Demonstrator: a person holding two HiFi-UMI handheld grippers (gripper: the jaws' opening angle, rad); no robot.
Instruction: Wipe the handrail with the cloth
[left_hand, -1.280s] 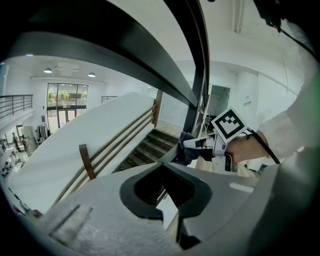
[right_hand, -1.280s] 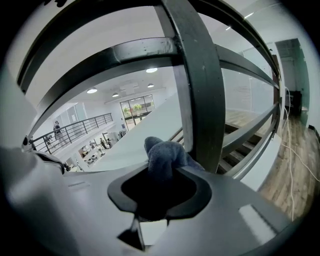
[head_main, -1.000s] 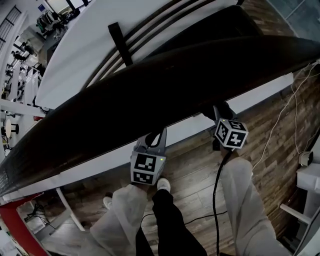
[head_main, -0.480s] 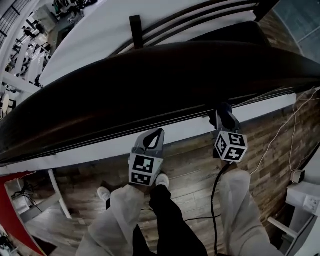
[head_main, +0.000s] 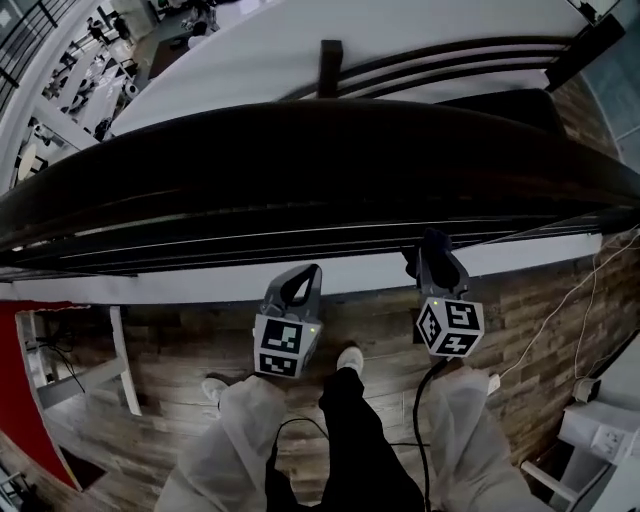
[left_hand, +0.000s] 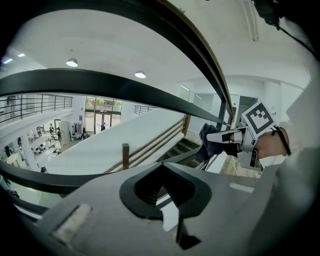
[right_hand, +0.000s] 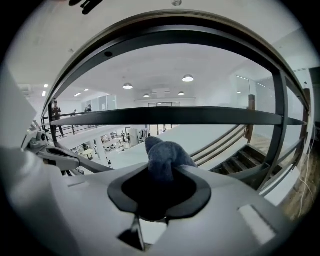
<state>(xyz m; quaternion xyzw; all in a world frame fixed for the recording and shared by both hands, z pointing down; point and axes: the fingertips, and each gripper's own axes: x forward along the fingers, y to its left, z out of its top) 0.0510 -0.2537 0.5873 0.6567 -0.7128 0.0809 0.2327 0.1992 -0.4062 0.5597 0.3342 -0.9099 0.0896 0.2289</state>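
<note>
A wide dark handrail (head_main: 300, 170) runs across the head view, with thin dark bars under it. My right gripper (head_main: 432, 262) is shut on a dark blue cloth (head_main: 432, 243), which sits at the rail's lower edge. In the right gripper view the cloth (right_hand: 164, 156) bulges out of the shut jaws of the right gripper (right_hand: 160, 172), under the curved rail (right_hand: 175, 35). My left gripper (head_main: 308, 275) is shut on nothing, just below the rail and left of the right one. From the left gripper (left_hand: 164, 170) the cloth (left_hand: 208, 142) shows off to the right.
A white ledge (head_main: 180, 288) runs beneath the rail, above a wooden floor (head_main: 540, 330). The person's legs and shoes (head_main: 350, 358) are below. Cables (head_main: 585, 300) trail at the right. Beyond the rail are a white ramp with a dark post (head_main: 330, 65) and an open hall.
The head view has swung, so the rail now lies nearly level instead of slanting. Both grippers stay at the rail's lower edge, the right one slightly lower and further left, still holding the cloth.
</note>
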